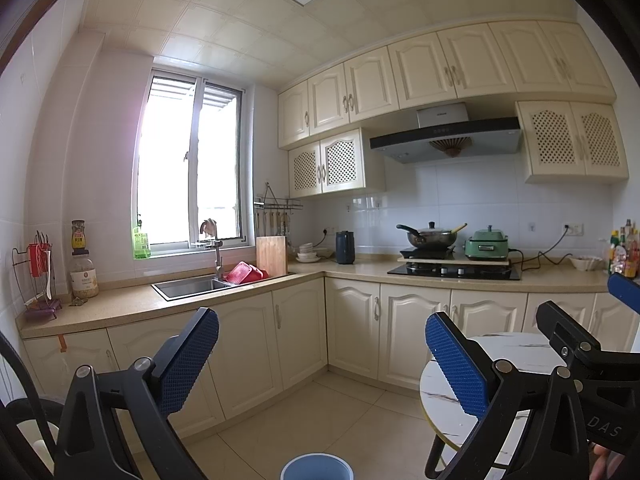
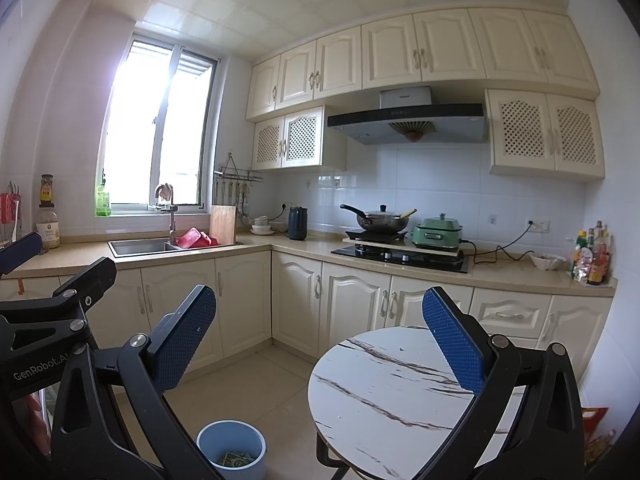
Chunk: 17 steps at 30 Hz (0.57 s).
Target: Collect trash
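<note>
A blue trash bin [image 2: 231,450] stands on the floor left of a round white marble table [image 2: 384,392]; some trash lies inside it. Its rim also shows at the bottom of the left wrist view [image 1: 317,466]. My left gripper [image 1: 322,354] is open and empty, held up in the air facing the kitchen. My right gripper [image 2: 320,338] is open and empty, above the table's left edge. The table top [image 1: 504,360] shows only a tiny dark speck.
An L-shaped counter [image 2: 288,245] runs along the walls with a sink [image 2: 140,246], cutting board [image 2: 223,224], kettle [image 2: 298,223], wok on the stove [image 2: 382,220], green cooker [image 2: 437,234] and sauce bottles [image 2: 592,256]. Cream cabinets stand below.
</note>
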{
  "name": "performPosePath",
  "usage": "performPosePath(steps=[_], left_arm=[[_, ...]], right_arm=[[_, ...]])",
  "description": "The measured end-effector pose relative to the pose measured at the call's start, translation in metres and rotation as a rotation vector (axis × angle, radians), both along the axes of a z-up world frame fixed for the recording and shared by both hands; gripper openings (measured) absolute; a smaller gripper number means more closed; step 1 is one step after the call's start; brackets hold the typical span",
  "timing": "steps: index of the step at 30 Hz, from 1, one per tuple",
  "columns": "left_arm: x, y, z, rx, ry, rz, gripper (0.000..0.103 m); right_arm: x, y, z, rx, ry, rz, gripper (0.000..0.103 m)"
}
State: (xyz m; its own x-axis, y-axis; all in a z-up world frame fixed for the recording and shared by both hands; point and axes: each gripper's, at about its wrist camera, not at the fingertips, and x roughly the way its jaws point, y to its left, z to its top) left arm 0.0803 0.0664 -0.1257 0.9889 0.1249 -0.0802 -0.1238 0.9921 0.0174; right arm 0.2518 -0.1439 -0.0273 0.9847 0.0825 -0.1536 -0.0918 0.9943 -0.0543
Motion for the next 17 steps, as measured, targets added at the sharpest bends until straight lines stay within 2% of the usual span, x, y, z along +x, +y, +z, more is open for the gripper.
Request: performPosePath(steps=[17], left_arm=[[0.0042,0.0058,0.0021,0.001,0.000,-0.005,0.102]], right_arm=[[-0.0010,-0.0020,-0.0011,0.000,0.001,-0.001,0.103]])
